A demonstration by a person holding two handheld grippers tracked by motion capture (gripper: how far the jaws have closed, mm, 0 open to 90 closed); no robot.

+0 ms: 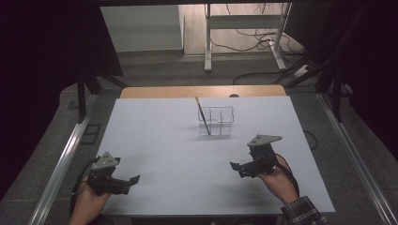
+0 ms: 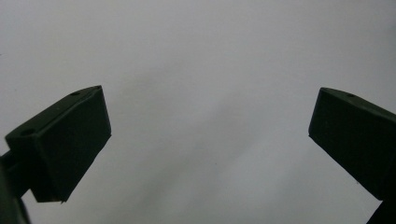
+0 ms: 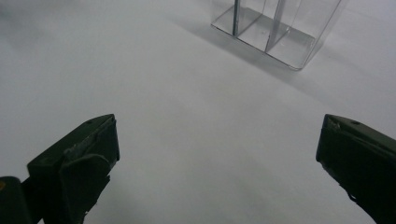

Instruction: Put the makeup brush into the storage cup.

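A clear plastic organizer (image 1: 217, 120) with compartments stands on the white table top (image 1: 178, 154), right of centre toward the back. A thin brush (image 1: 202, 116) leans in its left compartment, tip up and to the left. The organizer's base (image 3: 275, 32) appears at the top of the right gripper view. My left gripper (image 1: 132, 180) is held at the front left, open, with nothing between its jaws (image 2: 210, 154). At the front right, my right gripper (image 1: 236, 168) is open too and holds nothing (image 3: 217, 158); it points toward the organizer, well short of it.
A wooden strip (image 1: 202, 91) runs along the table's far edge. Metal rails (image 1: 61, 164) flank both sides. Beyond the table stand a white desk frame (image 1: 244, 28) and loose cables (image 1: 263, 44) on the floor.
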